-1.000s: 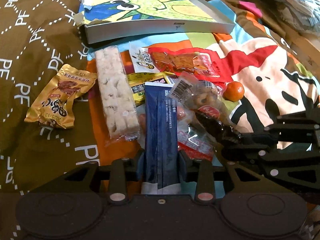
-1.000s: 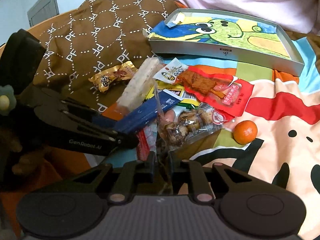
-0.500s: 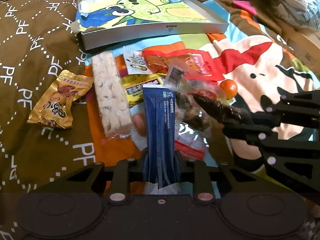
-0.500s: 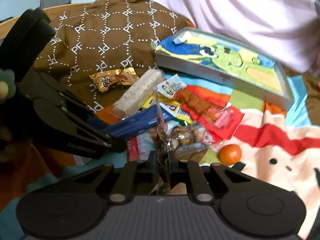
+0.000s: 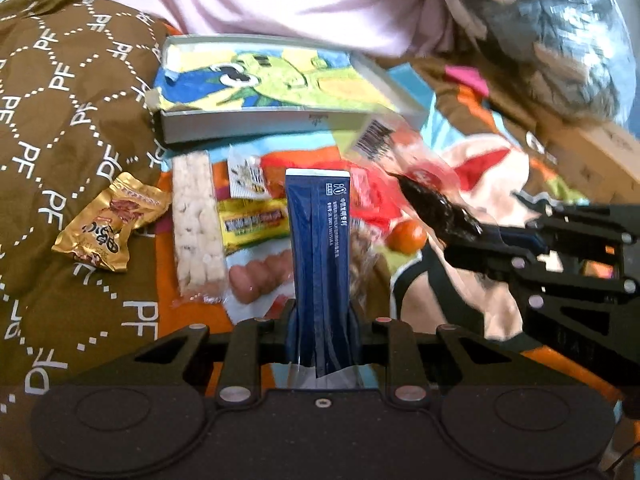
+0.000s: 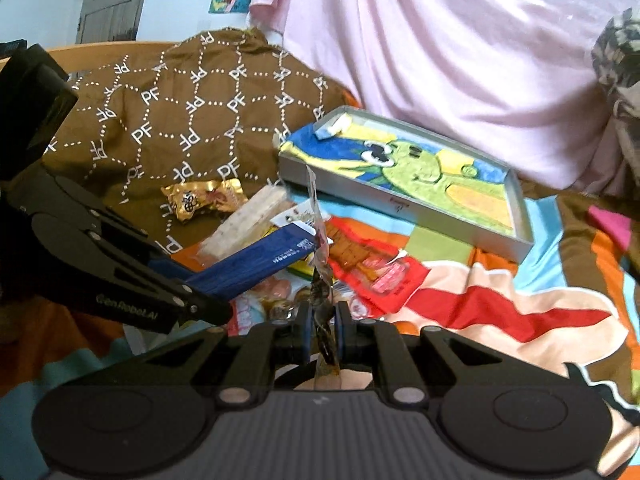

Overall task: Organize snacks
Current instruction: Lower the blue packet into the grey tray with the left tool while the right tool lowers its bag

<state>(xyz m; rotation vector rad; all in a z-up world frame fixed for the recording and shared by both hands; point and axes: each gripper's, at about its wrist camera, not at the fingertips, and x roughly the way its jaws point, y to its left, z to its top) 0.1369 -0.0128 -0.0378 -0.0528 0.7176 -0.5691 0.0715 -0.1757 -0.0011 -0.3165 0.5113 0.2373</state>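
My left gripper (image 5: 322,312) is shut on a long dark blue snack packet (image 5: 320,248) and holds it above the pile; the packet also shows in the right wrist view (image 6: 256,264). My right gripper (image 6: 322,320) is shut on a clear bag of nuts (image 6: 320,264), seen edge-on and lifted; the same bag hangs at the right in the left wrist view (image 5: 400,160). A shallow grey tray with a green cartoon picture (image 5: 240,124) lies behind the pile, also in the right wrist view (image 6: 404,208).
On the bedding lie a gold packet (image 5: 108,228), a white puffed-rice bar (image 5: 198,224), a yellow packet (image 5: 252,224), sausages (image 5: 260,276), a red packet (image 6: 376,272) and a small orange (image 5: 408,236). A brown blanket (image 5: 60,120) is at left, pink cloth (image 6: 440,60) behind.
Both grippers have risen and tilted up with their packets. The nut bag has come off the pile, and the sausages under it now show. The tray looks farther away.
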